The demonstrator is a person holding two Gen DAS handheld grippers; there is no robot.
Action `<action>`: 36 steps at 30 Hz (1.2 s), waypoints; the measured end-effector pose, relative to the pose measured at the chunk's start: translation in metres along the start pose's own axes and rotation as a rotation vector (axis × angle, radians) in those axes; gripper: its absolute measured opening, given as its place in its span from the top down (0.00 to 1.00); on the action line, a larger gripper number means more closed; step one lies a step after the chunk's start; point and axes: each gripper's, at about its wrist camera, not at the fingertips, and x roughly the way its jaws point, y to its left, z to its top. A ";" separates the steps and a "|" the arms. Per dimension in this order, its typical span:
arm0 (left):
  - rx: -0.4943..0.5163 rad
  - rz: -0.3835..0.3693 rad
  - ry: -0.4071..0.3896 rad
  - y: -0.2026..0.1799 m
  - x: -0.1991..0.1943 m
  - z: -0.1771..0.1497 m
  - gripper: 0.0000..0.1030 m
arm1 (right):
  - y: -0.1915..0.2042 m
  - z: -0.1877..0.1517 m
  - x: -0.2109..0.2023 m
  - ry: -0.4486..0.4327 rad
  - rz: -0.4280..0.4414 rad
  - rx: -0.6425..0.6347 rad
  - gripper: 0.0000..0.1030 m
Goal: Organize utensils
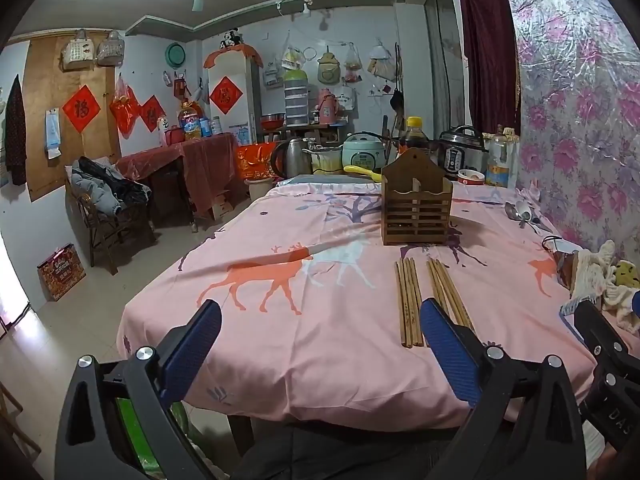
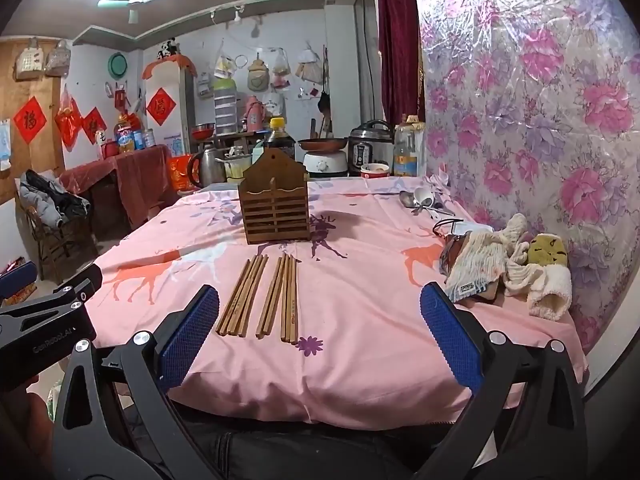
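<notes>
Two bundles of wooden chopsticks (image 1: 424,300) (image 2: 262,298) lie side by side on the pink deer-print tablecloth (image 1: 320,280) (image 2: 360,280), near its front edge. Behind them stands a slatted wooden utensil holder (image 1: 417,202) (image 2: 275,204), upright and empty as far as I can see. Metal and white spoons (image 1: 522,212) (image 2: 422,200) lie at the far right by the wall. My left gripper (image 1: 320,348) hangs open over the table's front edge, left of the chopsticks. My right gripper (image 2: 320,336) is open too, the chopsticks just beyond its left finger. Neither holds anything.
A heap of cloths and rags (image 1: 600,276) (image 2: 508,264) lies at the right by the flowered wall (image 2: 540,120). Rice cookers, a kettle and bottles (image 1: 360,152) (image 2: 360,152) crowd the far end. A chair with clothes (image 1: 108,200) stands on the left.
</notes>
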 end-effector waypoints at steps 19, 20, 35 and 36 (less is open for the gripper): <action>0.006 0.001 0.000 -0.002 0.003 0.001 0.05 | -0.001 0.001 0.000 -0.002 0.002 0.001 0.06; 0.006 0.001 0.000 -0.002 0.003 0.001 0.05 | -0.001 0.001 0.000 -0.002 0.002 0.001 0.06; 0.007 0.001 0.002 -0.002 0.002 0.002 0.05 | -0.001 0.001 0.000 -0.003 0.002 0.001 0.06; 0.007 0.001 0.002 -0.002 0.002 0.002 0.05 | -0.001 0.001 0.000 -0.003 0.002 0.001 0.06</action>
